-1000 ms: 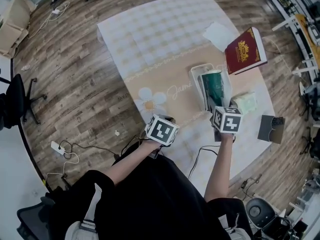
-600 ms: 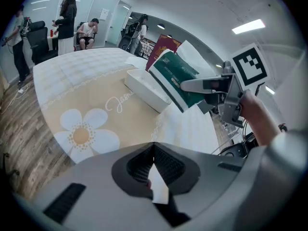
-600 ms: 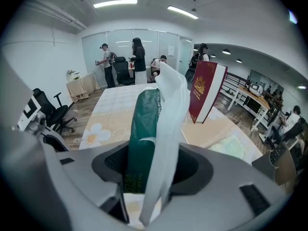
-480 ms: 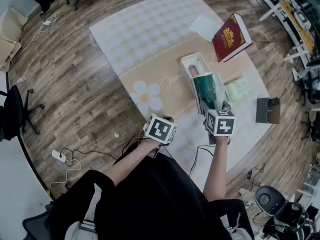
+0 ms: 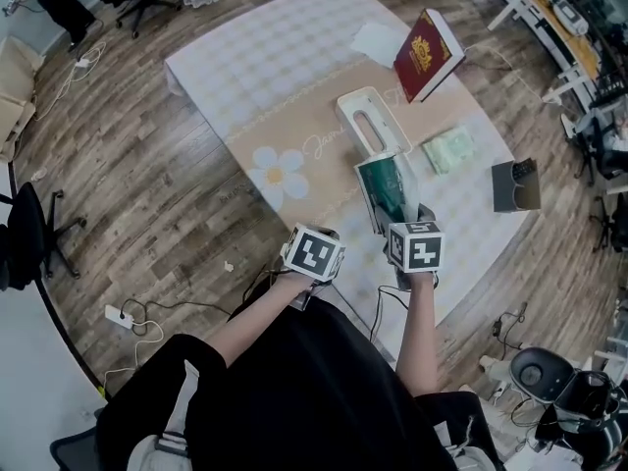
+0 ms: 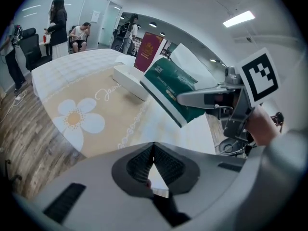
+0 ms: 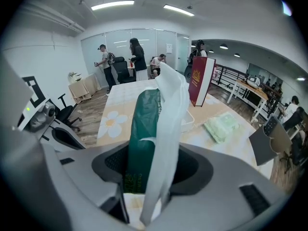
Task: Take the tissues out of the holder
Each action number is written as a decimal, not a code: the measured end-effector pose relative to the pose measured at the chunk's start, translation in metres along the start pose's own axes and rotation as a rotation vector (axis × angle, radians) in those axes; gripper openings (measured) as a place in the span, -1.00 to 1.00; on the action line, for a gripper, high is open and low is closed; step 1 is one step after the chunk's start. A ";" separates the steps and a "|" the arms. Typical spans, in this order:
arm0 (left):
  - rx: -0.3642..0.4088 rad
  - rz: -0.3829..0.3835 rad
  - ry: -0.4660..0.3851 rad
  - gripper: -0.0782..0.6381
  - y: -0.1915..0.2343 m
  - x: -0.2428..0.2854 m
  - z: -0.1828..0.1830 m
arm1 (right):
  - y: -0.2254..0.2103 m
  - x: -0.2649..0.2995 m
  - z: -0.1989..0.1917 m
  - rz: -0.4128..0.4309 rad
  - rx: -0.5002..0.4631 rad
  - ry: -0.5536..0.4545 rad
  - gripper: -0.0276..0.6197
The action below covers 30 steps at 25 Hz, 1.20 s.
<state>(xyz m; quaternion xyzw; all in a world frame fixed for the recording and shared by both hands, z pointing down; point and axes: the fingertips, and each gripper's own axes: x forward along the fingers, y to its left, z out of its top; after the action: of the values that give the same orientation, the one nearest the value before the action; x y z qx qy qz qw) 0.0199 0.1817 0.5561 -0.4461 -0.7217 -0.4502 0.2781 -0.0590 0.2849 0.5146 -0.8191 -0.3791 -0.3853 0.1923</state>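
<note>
Pulled the pack [image 5: 386, 189] back toward the body since a second ago, so now well clear of the holder [image 5: 365, 124].

Head view: right gripper [image 5: 412, 246] carrying the pack tilted above the table [image 5: 245, 67], left gripper [image 5: 314, 254] idling just beside it, holder left behind near the book [image 5: 429, 52].

Left gripper view: jaws together on nothing, just watching the pack hang in the air off to the right.

Right gripper view: jaws clamped on the pack's near end, with a loose tissue [image 7: 169, 124] flopping up in front.

Looks like the take-out step, pretty much done. Next up, probably: find a bare patch of table, lower the pack flat, then let go gently so as not to drag that loose tissue along.
</note>
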 end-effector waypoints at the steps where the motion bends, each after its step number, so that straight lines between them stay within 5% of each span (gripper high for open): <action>1: 0.006 0.002 0.001 -0.76 -0.003 -0.002 -0.002 | 0.002 -0.004 -0.005 0.001 0.001 0.000 -0.13; 30: 0.151 -0.042 0.069 -0.76 -0.105 -0.005 -0.129 | 0.073 -0.099 -0.187 -0.003 0.127 0.084 -0.14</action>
<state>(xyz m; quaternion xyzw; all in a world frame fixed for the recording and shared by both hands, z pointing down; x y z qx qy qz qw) -0.0718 0.0434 0.5662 -0.3932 -0.7527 -0.4154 0.3260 -0.1346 0.0781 0.5540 -0.7878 -0.3957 -0.3947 0.2587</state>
